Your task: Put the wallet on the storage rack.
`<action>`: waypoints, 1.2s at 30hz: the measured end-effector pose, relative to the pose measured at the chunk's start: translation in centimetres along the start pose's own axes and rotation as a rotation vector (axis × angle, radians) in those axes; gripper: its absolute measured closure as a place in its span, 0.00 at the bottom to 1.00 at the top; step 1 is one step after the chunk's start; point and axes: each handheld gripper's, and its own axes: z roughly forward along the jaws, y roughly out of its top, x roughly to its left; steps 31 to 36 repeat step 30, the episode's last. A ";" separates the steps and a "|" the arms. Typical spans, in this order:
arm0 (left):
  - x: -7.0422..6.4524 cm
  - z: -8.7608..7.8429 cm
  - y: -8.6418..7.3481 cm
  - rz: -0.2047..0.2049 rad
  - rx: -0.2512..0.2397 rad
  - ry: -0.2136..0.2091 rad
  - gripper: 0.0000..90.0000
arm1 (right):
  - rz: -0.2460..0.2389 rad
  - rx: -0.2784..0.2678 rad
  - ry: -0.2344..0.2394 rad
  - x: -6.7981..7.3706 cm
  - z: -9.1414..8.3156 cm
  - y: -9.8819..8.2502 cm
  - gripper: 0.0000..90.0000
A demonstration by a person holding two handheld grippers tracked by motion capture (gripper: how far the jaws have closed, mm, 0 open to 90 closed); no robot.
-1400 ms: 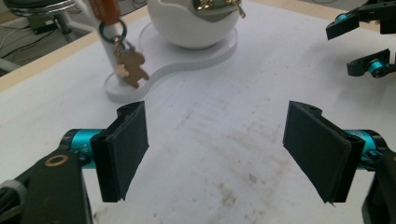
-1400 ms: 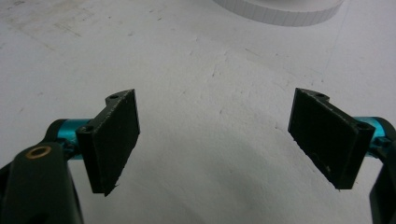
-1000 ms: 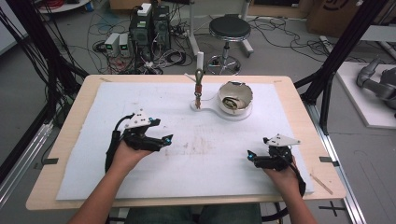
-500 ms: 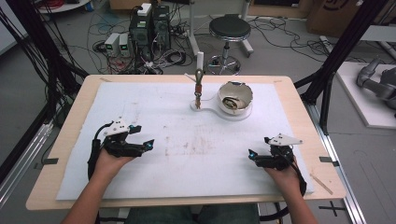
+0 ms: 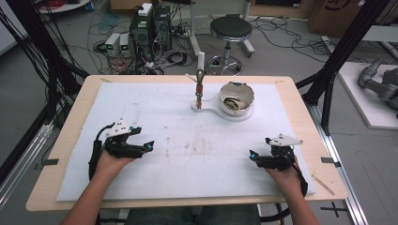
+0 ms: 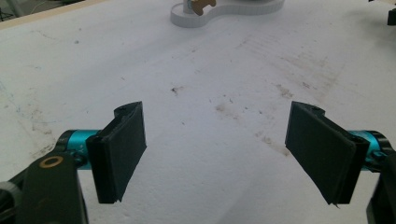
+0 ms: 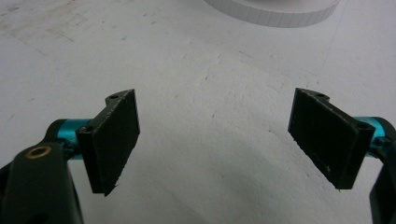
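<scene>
A stained white sheet (image 5: 187, 140) is spread over a wooden table (image 5: 65, 140). Beyond it, a black stool (image 5: 230, 28), computer boxes (image 5: 150, 23) and tangled cables (image 5: 42, 51) are seen on the grey floor.

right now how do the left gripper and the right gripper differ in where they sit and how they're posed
The left gripper sits farther up the white mat, on its left side; the right gripper sits lower, near the mat's right front edge. The left gripper points right toward the centre; the right gripper points left. Both are open, hold nothing, and carry a grey three-cornered plate.
</scene>
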 end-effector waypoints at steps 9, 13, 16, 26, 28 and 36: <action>0.1 -0.5 -0.2 -0.013 -0.006 0.013 0.23 | -0.003 0.001 0.007 0.3 0.2 0.3 0.19; 0.1 -0.4 -0.2 -0.010 -0.003 0.009 0.23 | -0.004 0.002 0.005 0.2 0.1 0.2 0.19; 0.0 -0.3 -0.2 -0.014 -0.003 0.008 0.23 | 0.007 0.005 0.003 0.1 0.1 0.2 0.19; 0.0 -0.2 -0.2 -0.013 0.000 0.008 0.23 | 0.008 0.008 0.005 0.0 0.2 0.2 0.19; 0.0 -0.1 -0.3 -0.016 -0.002 0.008 0.23 | 0.008 0.006 0.005 0.0 0.2 0.2 0.19; 0.0 -0.1 -0.2 -0.017 0.000 0.008 0.23 | 0.011 0.005 0.004 0.0 0.2 0.1 0.19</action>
